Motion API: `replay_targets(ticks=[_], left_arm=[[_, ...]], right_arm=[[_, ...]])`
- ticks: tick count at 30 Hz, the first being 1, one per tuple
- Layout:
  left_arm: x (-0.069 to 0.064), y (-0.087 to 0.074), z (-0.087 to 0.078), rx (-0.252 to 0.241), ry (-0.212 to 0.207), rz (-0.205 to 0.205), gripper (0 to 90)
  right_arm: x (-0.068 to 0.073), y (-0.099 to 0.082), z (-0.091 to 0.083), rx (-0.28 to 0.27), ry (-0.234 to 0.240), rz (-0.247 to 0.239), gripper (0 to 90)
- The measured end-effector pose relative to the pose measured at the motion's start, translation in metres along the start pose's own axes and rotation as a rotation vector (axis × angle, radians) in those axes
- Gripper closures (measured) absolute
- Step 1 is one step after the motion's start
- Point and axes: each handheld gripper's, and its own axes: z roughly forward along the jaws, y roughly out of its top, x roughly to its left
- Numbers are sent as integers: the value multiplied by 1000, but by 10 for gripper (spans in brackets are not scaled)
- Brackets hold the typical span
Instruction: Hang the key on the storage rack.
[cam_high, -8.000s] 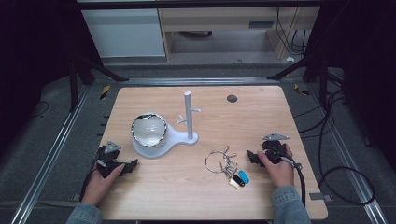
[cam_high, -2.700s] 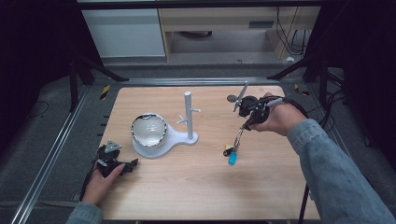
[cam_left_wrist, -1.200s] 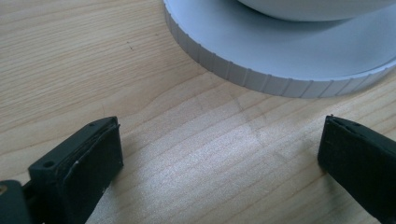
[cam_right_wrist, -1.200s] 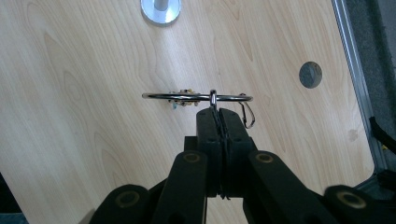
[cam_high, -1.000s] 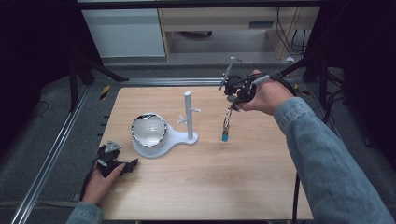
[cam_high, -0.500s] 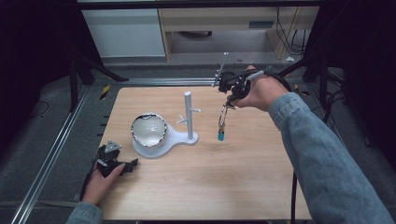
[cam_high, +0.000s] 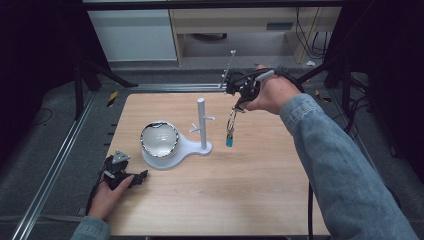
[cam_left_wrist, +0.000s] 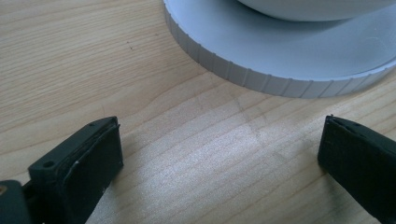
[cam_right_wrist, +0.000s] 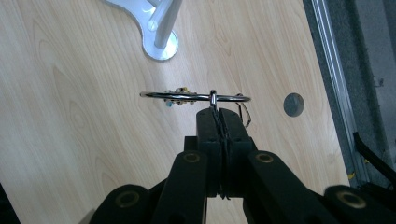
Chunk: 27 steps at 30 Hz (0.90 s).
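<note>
My right gripper (cam_high: 239, 99) hovers above the back of the wooden table (cam_high: 260, 190), to the right of the white post (cam_high: 202, 122). It is shut on a metal key ring (cam_high: 232, 120), and the keys with a blue tag (cam_high: 229, 141) dangle below it. In the right gripper view the shut jaws pinch the ring (cam_right_wrist: 187, 96) edge-on, with the post's foot (cam_right_wrist: 161, 46) beyond it. My left gripper (cam_high: 122, 172) rests on the table's front left corner. It stands open (cam_left_wrist: 219, 154) on bare wood, just short of the stand's white base (cam_left_wrist: 280, 56).
A shiny bowl (cam_high: 159, 139) sits on the stand's base (cam_high: 187, 149), left of the post; a short peg (cam_high: 195, 128) sticks out of the post. A small dark round spot (cam_right_wrist: 293, 104) marks the table near its back right edge. Metal rails (cam_high: 55, 165) run beside the table.
My right gripper took the key ring off the table's front right, lifted it and carried it back and leftward toward the post. The left gripper has stayed in place.
</note>
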Motion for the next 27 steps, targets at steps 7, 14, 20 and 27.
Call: replay_targets(ticks=[7,14,20,27], left_arm=[[0,0,0,0,0,0,0],[0,0,0,0,0,0,0],[0,0,0,0,0,0,0],[0,0,0,0,0,0,0]], right_arm=[[2,8,-2,3,-3,-14,887],[2,13,-3,-6,0,-20,887],[3,15,-1,-6,4,-20,887],[3,19,0,-9,8,-21,887]])
